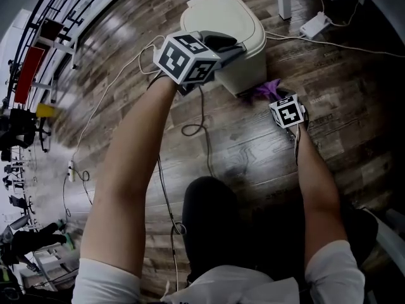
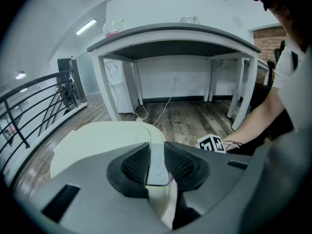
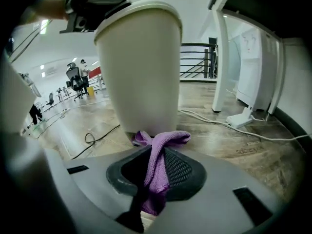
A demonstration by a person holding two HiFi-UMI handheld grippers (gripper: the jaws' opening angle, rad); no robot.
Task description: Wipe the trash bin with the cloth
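Observation:
A cream trash bin [image 1: 231, 27] with a closed lid stands on the wooden floor. My left gripper [image 1: 224, 48] is shut on the front rim of the bin's lid [image 2: 157, 155], whose cream top [image 2: 97, 143] spreads beyond the jaws. My right gripper [image 1: 278, 103] is low beside the bin's base, shut on a purple cloth [image 3: 158, 167]. The cloth [image 1: 266, 89] touches the bottom of the bin's side wall [image 3: 141, 67], and its bunched end pokes out ahead of the jaws.
A white power strip [image 1: 314, 24] and its cable [image 1: 297, 38] lie on the floor right of the bin. Dark cables [image 1: 193, 128] loop near the bin's front. White table legs [image 3: 222, 62] stand behind it. A railing [image 2: 29, 111] runs at the left.

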